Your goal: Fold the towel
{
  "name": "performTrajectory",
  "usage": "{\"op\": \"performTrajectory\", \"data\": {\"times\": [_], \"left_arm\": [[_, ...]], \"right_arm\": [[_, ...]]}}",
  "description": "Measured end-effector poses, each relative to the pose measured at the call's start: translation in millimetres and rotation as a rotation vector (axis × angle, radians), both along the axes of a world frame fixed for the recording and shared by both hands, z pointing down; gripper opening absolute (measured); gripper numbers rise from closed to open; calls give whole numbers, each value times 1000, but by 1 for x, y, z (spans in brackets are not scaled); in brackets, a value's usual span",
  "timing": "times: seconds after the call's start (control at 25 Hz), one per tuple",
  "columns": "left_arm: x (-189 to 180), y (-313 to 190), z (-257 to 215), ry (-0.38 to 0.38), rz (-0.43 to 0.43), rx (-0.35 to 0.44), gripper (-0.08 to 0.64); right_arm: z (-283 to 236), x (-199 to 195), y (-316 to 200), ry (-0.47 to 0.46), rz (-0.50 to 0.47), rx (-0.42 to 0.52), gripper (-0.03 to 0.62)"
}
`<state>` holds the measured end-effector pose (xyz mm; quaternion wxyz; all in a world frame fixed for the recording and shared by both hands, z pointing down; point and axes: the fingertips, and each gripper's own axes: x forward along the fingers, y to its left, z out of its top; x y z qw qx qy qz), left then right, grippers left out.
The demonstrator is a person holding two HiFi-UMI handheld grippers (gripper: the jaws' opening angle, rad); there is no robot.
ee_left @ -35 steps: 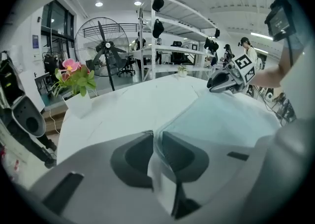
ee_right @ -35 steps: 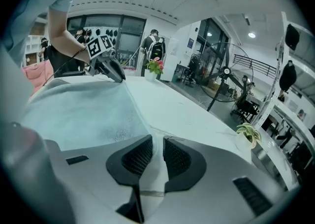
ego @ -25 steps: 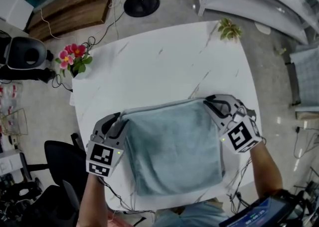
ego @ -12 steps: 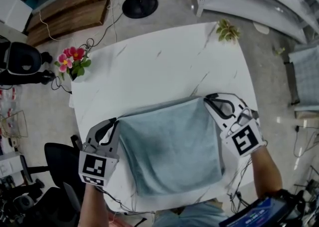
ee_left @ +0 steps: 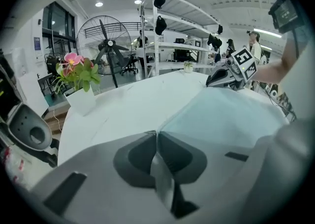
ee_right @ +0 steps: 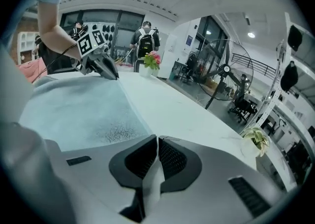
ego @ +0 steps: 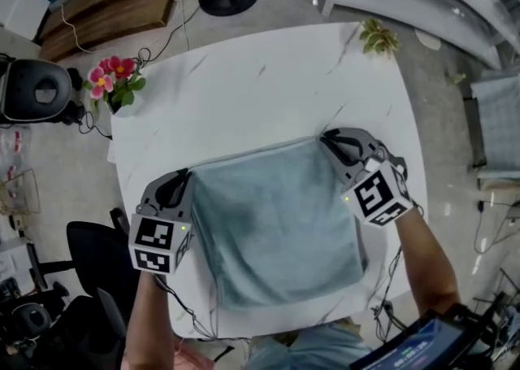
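We see the pale blue-grey terry towel (ego: pixel 276 226) spread flat on the near half of the white marble-patterned square table (ego: pixel 260 76). Our left gripper (ego: pixel 182 178), grey with a marker cube, is pressed shut on the towel's far corner toward the table's left side, with a pinch of cloth between its jaws. Our right gripper (ego: pixel 328 140) pinches the other far corner, toward the table's right side, its jaws likewise closed on the fabric.
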<state>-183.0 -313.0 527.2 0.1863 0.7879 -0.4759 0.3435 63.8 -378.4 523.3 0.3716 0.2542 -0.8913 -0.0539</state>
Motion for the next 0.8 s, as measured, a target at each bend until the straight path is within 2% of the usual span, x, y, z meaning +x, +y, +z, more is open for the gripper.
{"op": "performTrajectory", "data": {"times": [0.12,0.24,0.32,0.4,0.6,0.8], "left_arm": [[-1,0,-1,46,-17,1,30],[-3,5,-17,107,-27,14,164],[-3,13,-29,137,-17,20,207],[-4,24,-37,130,-4,25,225],[1,57,-68,139,29,99,229],[27,116,-98,125,126,167,229]], "right_arm": [[0,0,1,-26,18,-49,35],[-19,-2,1,-151,41,-106,131],[-36,1,3,-234,56,-122,147],[-47,6,7,-262,81,-139,152],[-64,21,15,-260,114,-62,152],[-108,27,52,-296,63,35,152]]}}
